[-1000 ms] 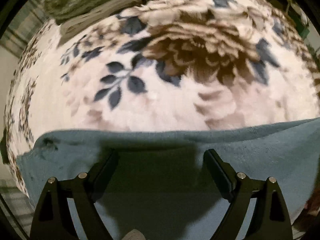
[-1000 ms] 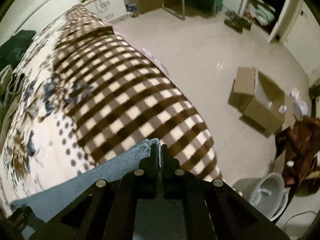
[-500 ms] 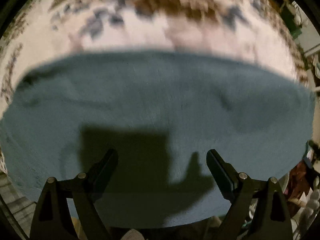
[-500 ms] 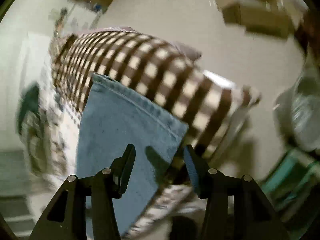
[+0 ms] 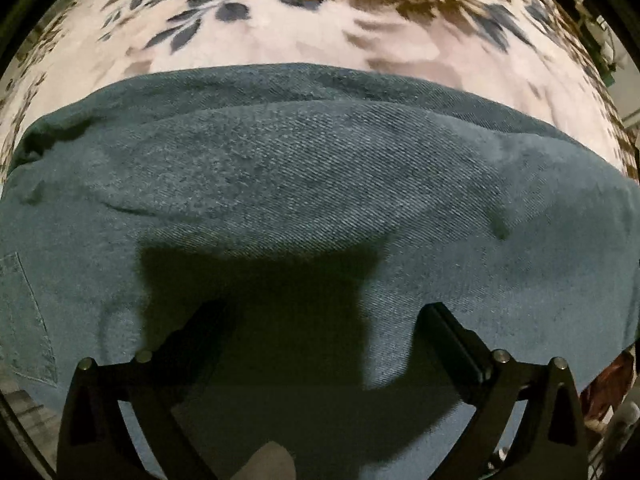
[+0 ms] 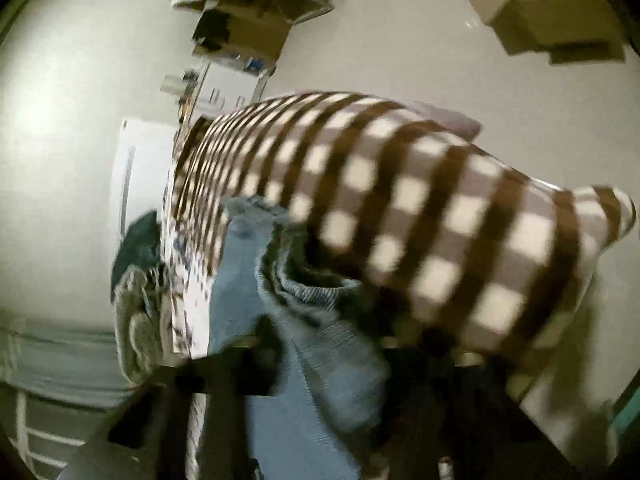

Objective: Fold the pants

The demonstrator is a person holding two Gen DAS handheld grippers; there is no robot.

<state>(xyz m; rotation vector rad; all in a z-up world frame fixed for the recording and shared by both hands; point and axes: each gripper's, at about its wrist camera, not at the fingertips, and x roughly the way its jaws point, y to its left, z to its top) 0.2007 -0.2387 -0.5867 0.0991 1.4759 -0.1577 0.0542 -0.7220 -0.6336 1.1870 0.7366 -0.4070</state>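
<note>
The pants point(image 5: 320, 184) are laid flat on the flowered bed point(image 5: 320, 36). The left gripper point(image 5: 324, 332) is held above them, its jaws just spread wide and empty. The right gripper point(image 6: 320, 368) is blurred; its jaws have just been closing with denim bunched between them, but a grip cannot be told.

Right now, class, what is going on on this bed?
A person with a gripper in each hand is folding jeans on a patterned blanket. The left gripper hangs over the flat denim, jaws wide open and holding nothing. The right gripper's jaws have just been closing, with a bunched end of the jeans between them; blur hides whether they grip it. The fold is not finished.
</note>
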